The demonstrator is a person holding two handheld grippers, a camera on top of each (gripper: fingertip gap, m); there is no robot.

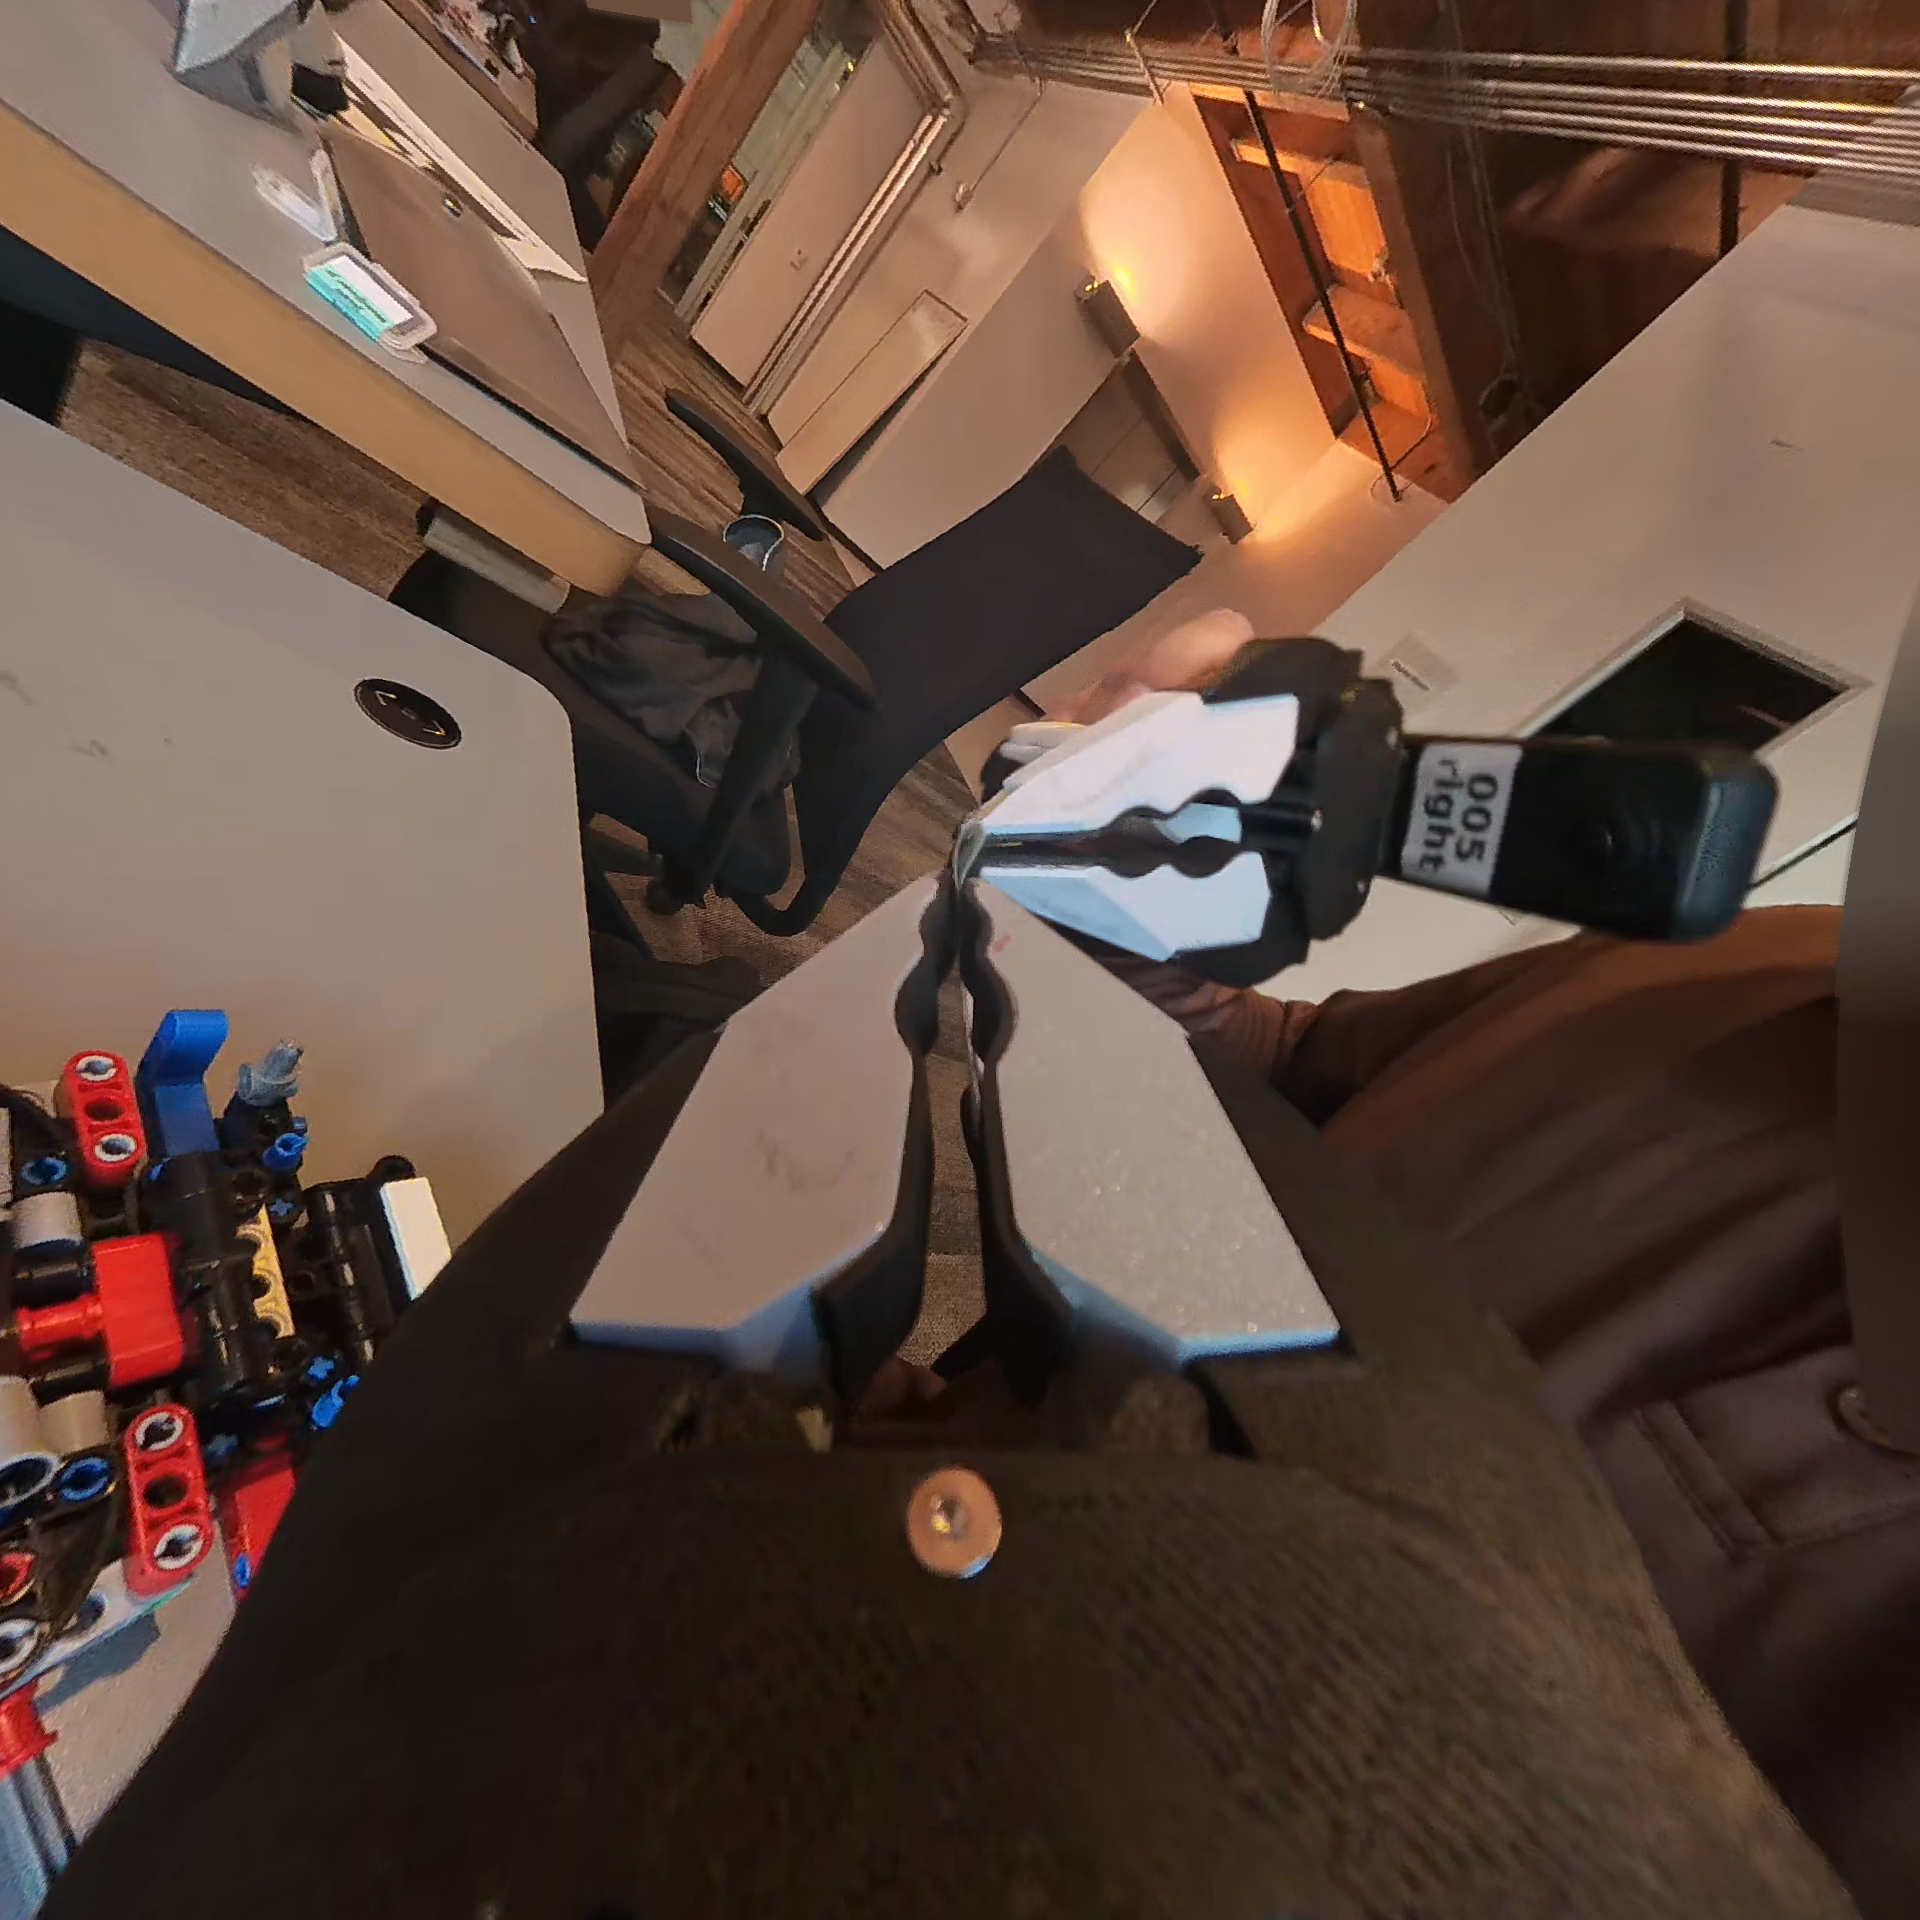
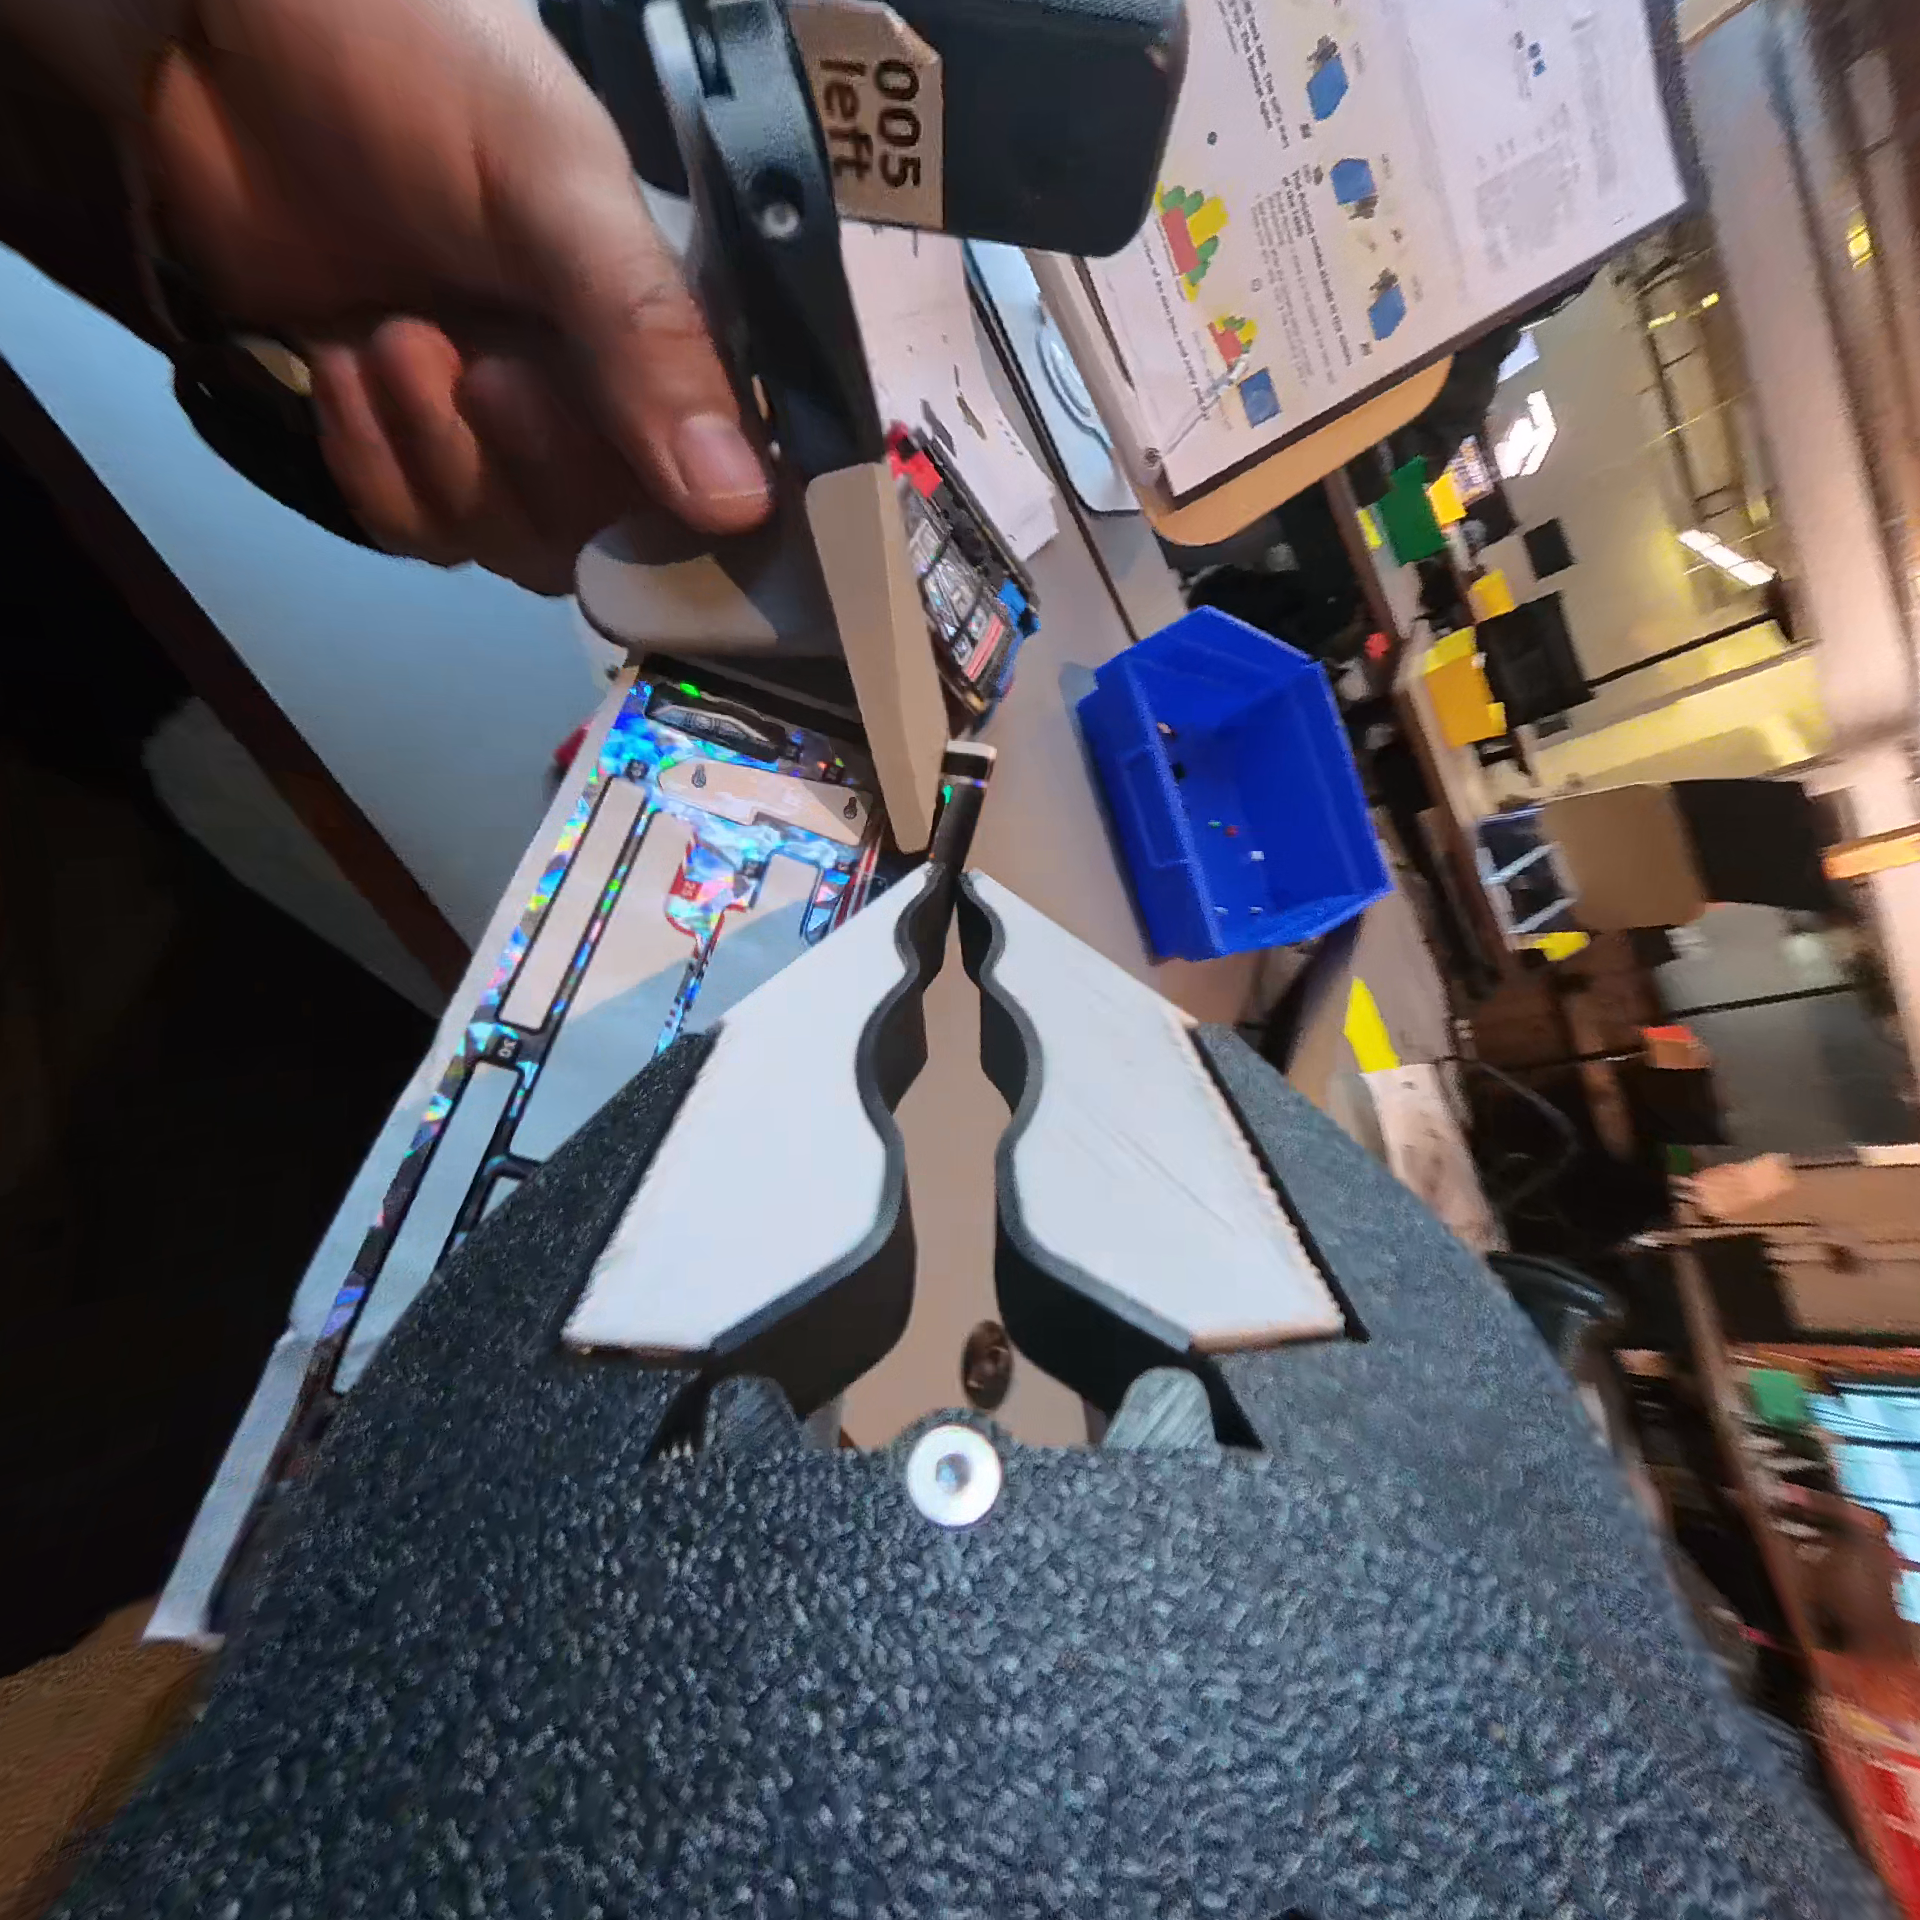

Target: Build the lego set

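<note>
The sticker sheet (image 2: 665, 883) lies left of the bin (image 2: 1236, 790) on the table (image 2: 1049, 862).

Each claw has two pale grey, wedge-shaped fingers (image 1: 790, 1164) with wavy black inner edges, set in a rough, grainy black body with one silver screw (image 1: 953, 1522) at its centre. The right claw (image 1: 971, 868) carries a black camera block (image 1: 1621, 842) with a white label (the left claw (image 2: 920, 831) has the same). The person wears a brown sleeve (image 1: 1558, 1091).
</note>
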